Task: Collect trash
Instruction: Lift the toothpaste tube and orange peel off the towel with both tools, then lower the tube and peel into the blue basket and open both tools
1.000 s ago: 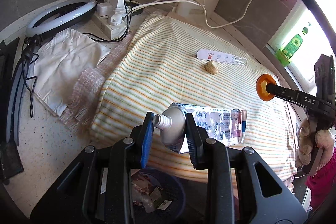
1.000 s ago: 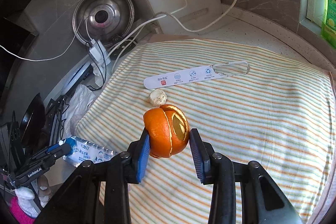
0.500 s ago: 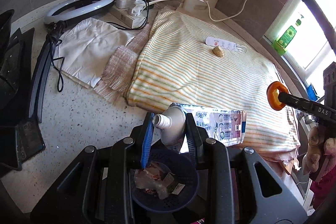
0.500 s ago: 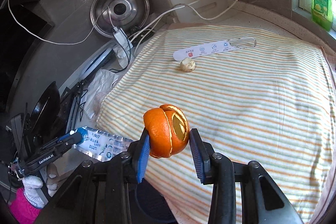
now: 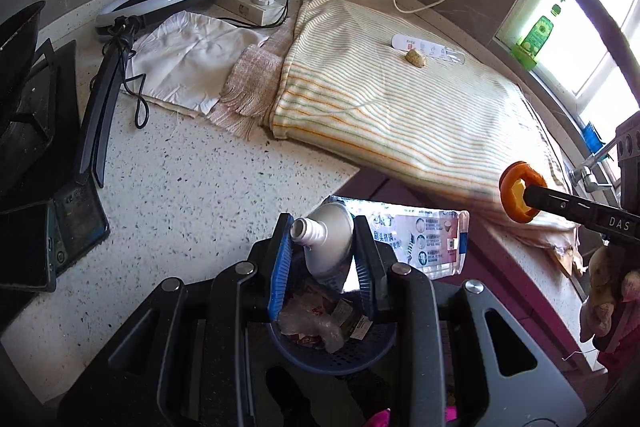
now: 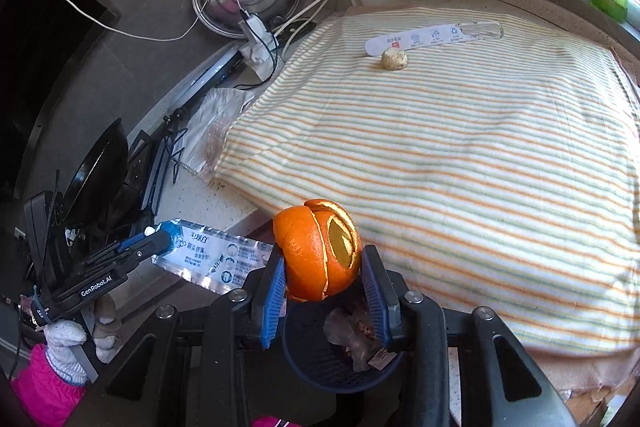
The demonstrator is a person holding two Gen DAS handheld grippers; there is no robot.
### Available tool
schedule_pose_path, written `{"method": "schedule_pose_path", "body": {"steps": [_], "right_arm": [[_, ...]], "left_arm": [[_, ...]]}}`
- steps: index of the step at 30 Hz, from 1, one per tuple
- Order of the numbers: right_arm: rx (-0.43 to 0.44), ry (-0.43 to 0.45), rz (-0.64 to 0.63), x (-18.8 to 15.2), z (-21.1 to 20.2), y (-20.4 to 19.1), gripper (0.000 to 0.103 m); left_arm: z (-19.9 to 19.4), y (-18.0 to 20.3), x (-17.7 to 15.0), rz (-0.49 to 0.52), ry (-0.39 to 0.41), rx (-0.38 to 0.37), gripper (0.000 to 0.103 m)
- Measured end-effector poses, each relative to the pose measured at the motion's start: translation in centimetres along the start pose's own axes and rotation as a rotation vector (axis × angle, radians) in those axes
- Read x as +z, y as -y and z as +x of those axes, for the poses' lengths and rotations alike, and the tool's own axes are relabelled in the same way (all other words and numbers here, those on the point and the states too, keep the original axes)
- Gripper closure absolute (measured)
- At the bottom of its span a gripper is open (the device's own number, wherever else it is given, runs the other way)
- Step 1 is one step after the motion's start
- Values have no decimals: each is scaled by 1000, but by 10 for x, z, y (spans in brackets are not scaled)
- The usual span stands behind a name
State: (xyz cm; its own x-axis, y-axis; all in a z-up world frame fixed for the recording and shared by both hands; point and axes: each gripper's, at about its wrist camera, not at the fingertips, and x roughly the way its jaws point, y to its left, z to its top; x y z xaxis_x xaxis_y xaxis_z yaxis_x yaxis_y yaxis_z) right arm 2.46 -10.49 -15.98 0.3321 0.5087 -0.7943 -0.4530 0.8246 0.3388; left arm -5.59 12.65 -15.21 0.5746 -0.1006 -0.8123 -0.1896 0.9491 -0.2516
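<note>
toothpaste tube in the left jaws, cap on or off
Off. The toothpaste tube shows a bare white threaded nozzle with an open hole at its tip; no cap is visible anywhere in either view.

Flattened toothpaste tube (image 5: 400, 243) and orange peel (image 6: 318, 249) held above trash-filled basket (image 6: 320, 367).

Open space is seen above the blue basket (image 5: 332, 359) at lower centre; its left side is bounded by the countertop edge (image 5: 312, 195).
</note>
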Motion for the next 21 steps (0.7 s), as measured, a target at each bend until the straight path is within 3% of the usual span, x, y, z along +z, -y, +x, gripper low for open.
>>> {"method": "schedule_pose_path", "body": {"steps": [8, 21], "right_arm": [[0, -36, 15, -30, 12, -13, 65], [-52, -125, 13, -74, 48, -20, 65]], "left_arm": [[5, 0, -25, 36, -44, 2, 74], [33, 12, -55, 172, -118, 70, 74]]}}
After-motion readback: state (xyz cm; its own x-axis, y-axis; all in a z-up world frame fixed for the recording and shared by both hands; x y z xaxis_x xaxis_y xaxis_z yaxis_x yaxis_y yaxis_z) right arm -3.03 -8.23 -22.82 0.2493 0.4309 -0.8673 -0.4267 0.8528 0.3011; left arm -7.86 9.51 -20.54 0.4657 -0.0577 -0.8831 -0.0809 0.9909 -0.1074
